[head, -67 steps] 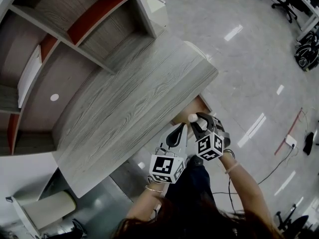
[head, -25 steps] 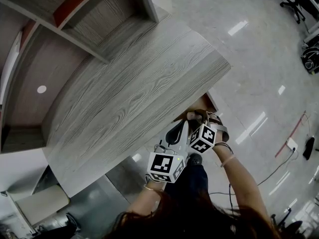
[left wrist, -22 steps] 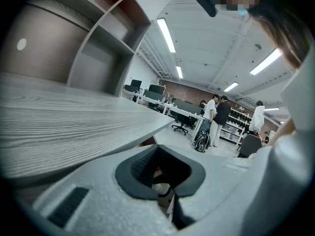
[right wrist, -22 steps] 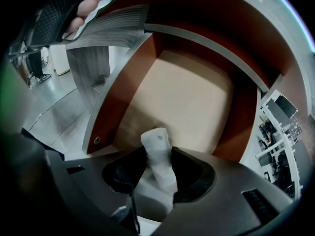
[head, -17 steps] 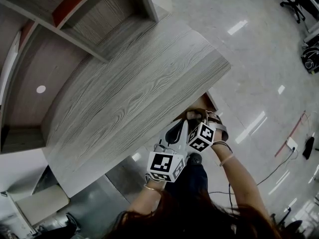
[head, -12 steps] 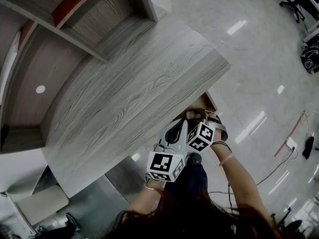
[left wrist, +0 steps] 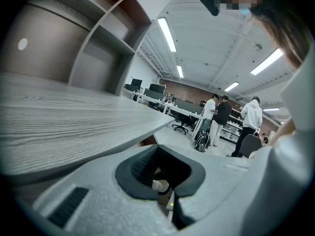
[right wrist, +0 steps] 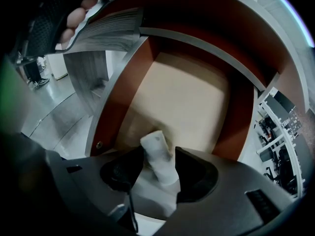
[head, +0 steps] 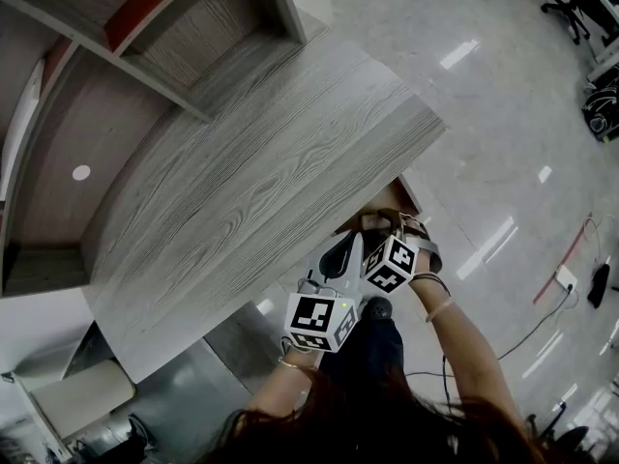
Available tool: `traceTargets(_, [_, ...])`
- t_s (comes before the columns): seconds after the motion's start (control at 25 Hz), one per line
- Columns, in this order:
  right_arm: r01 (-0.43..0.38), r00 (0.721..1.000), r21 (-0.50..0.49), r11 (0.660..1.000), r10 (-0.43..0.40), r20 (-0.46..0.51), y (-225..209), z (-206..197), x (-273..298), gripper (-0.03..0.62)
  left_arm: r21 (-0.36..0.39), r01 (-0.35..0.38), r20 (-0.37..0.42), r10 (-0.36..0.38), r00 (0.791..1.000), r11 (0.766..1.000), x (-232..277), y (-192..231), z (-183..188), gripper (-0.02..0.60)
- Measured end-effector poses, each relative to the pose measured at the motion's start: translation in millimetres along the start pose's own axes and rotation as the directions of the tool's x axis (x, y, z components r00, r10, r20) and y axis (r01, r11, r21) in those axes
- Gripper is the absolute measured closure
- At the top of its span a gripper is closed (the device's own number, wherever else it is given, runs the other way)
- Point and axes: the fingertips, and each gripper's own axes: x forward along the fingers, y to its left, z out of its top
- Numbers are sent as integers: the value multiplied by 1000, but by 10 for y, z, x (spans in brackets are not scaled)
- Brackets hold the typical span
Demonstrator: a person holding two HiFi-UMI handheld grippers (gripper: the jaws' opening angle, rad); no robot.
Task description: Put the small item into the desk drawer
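The desk drawer [head: 394, 199] stands pulled out under the right corner of the grey wood desk top [head: 261, 182]. My right gripper [head: 380, 224] reaches down into it. In the right gripper view the small white cylinder [right wrist: 158, 156] leans on the tan drawer bottom [right wrist: 192, 92] between the jaws of the right gripper [right wrist: 155, 152]. Those jaws have just been opening and the pads stand off the item. My left gripper [head: 355, 240] hovers beside the drawer's near edge. In its own view the left gripper [left wrist: 160, 147] has its tips together, with nothing seen between them.
Shelving with red-brown panels [head: 145, 27] rises behind the desk. A pale seat [head: 87, 394] stands at the lower left. Glossy floor [head: 503, 143] lies to the right, with a cable and socket [head: 564, 276]. People [left wrist: 221, 117] stand far off among other desks.
Since the earliest frame my right gripper has sunk into the drawer, and the white item no longer shows in the head view. Over the last second neither hand has shifted.
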Motion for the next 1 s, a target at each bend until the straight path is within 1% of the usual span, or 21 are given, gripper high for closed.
traceTargets(0.68, [16,999,70,997,-19,42,-33,26,-232,402,13,-19,-4,19,1000,1000,-108,-57,70,566])
traceTargets(1.0, [27,996,157,987,-40,80,-112,42,-406,430,14,-34,-8,34,999,999,-169,-83,112,566])
